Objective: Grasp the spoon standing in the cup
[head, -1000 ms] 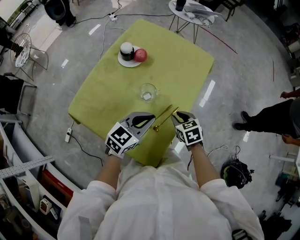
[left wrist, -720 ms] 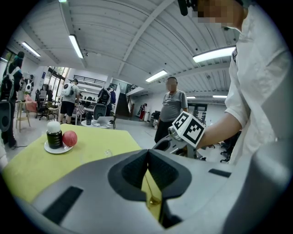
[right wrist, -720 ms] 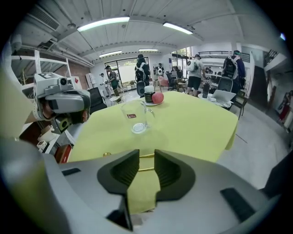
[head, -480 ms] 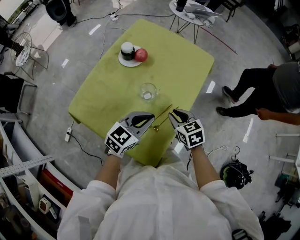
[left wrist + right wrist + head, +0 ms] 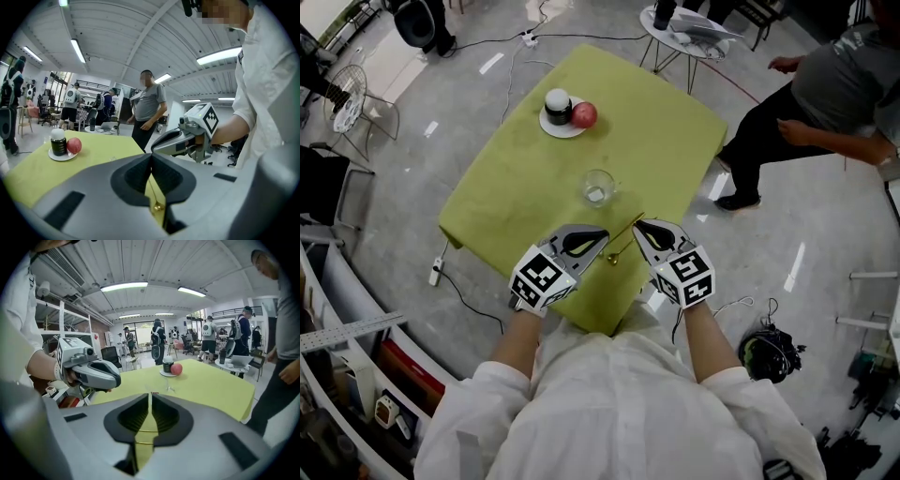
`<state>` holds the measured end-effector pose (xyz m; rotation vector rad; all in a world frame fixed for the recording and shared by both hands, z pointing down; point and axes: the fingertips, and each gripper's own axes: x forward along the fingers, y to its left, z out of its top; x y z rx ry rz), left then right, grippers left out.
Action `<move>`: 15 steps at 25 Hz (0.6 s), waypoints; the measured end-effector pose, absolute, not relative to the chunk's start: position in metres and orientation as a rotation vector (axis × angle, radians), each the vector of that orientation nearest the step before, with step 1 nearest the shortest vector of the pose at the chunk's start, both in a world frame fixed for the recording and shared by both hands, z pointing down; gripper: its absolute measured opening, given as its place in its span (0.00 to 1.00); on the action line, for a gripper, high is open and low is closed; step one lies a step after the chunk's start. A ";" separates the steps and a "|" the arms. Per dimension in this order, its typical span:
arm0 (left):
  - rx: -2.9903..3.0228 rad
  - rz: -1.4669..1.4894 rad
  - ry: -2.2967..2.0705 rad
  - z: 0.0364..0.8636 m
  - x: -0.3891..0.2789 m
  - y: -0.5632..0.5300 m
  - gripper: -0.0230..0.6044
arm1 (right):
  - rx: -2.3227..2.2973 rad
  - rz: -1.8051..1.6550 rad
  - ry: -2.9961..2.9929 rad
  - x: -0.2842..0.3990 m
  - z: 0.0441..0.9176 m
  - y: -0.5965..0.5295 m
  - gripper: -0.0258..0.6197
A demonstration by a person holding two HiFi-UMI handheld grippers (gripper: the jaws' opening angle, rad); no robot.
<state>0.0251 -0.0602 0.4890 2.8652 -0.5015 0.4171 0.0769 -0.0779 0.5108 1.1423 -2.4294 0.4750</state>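
A thin gold spoon [image 5: 627, 236] lies slantwise on the yellow-green table [image 5: 666, 122] near its front corner, outside the empty glass cup [image 5: 596, 185]. My left gripper [image 5: 607, 234] hovers by the spoon's bowl end with its jaws together. The bowl [image 5: 157, 206] shows under them in the left gripper view. My right gripper [image 5: 637, 224] is by the handle end and its jaws are closing to a thin slit. Nothing is between its pads. The handle [image 5: 140, 431] crosses below them in the right gripper view.
A white plate [image 5: 560, 120] at the table's far side carries a dark jar with a white lid and a red apple. A person [image 5: 825, 84] walks past on the right. A small round table [image 5: 689, 28] stands beyond the far corner.
The right gripper has edged left and its jaws have come together. The spoon's handle end sits slightly further left. The person at the right has walked toward the far side.
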 end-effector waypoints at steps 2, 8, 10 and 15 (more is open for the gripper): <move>2.870 0.411 -0.505 0.487 0.024 -0.060 0.04 | 1.133 0.451 -2.452 0.074 0.504 -0.076 0.07; 2.882 0.392 -0.515 0.481 0.023 -0.061 0.04 | 1.119 0.408 -2.543 0.066 0.481 -0.070 0.07; 2.886 0.384 -0.518 0.478 0.023 -0.060 0.04 | 1.112 0.400 -2.593 0.063 0.471 -0.067 0.06; 2.906 0.349 -0.531 0.466 0.020 -0.059 0.04 | 1.025 0.343 -2.734 0.048 0.447 -0.054 0.06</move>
